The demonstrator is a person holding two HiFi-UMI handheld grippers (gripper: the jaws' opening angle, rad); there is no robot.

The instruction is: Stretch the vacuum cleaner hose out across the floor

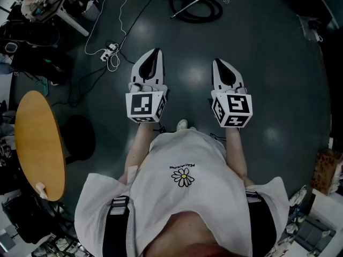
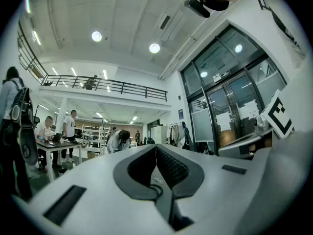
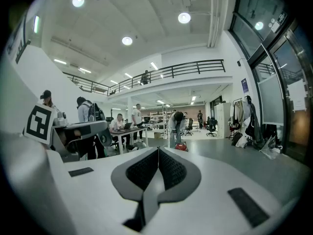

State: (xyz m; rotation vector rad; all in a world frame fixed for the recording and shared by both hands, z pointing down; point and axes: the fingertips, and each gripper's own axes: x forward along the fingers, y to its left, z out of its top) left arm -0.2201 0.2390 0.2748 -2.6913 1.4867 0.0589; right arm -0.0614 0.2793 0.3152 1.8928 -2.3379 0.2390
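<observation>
Though not yet touched, calls for a walk forward first. At far left, a round wooden table (image 1: 40, 143); further in, a white power strip (image 1: 110, 51) with a thin cord (image 1: 113, 64) looped over the dark floor (image 1: 278, 90). Next, the left gripper (image 1: 156, 51), held out level in front of the body, jaws pressed together on nothing, as plain in the left gripper view (image 2: 156, 147). Ahead and well apart from both tools, near the top edge of the head view, the black vacuum cleaner hose (image 1: 209, 17), wound in a loose coil on the floor with a metal wand (image 1: 185, 8) lying at it. Probably light, ribbed and springy: bends easily, resists kinking, tends to curl back once released, likely drags rather than glides. Best taken at the stiff cuff or wand end rather than mid-coil, for fear of slipping on or squashing the soft ribs between narrow pads; a second hold further along to pin the coil during the pull. To the right, the right gripper (image 1: 216, 62), tipped slightly downward, likewise closed and empty (image 3: 158, 150). Needs both sets of jaws opened before any hold.
</observation>
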